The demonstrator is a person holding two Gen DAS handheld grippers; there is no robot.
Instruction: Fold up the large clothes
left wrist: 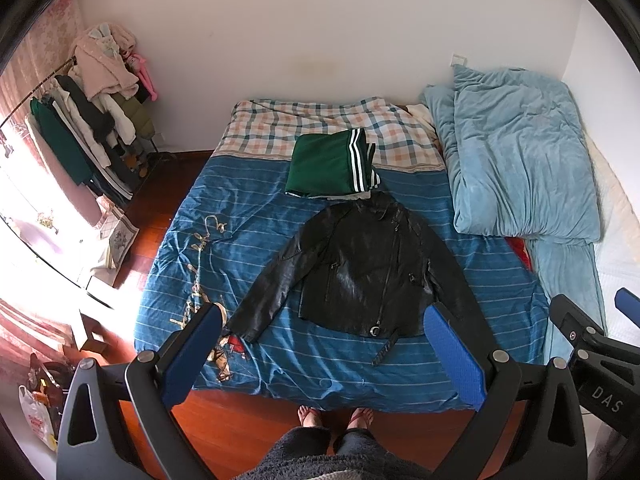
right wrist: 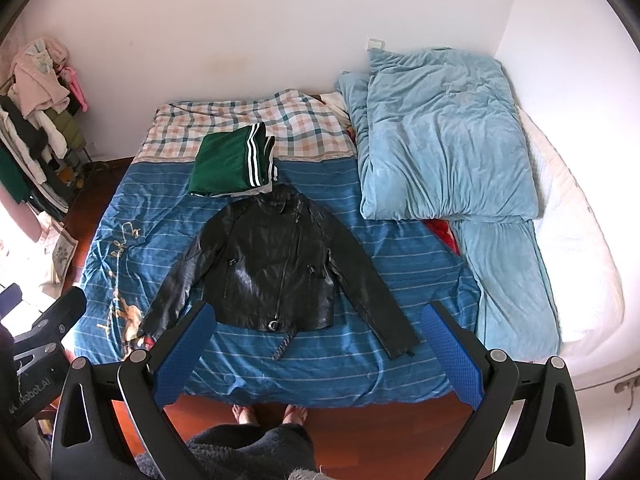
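Observation:
A black leather jacket (left wrist: 360, 264) lies flat, front up, on the blue striped bedspread (left wrist: 248, 216), both sleeves spread down and outward; it also shows in the right wrist view (right wrist: 268, 260). A folded green garment with white stripes (left wrist: 332, 166) lies just beyond its collar, also seen in the right wrist view (right wrist: 232, 168). My left gripper (left wrist: 324, 344) is open and empty, held high above the bed's near edge. My right gripper (right wrist: 320, 344) is open and empty at the same height. Neither touches the jacket.
A light blue duvet (left wrist: 516, 160) is bunched on the bed's right side. A plaid cover (left wrist: 280, 128) lies at the far end. A clothes rack (left wrist: 88, 120) full of garments stands at the left wall. Bags (left wrist: 40, 408) sit on the wooden floor. My feet stand by the bed.

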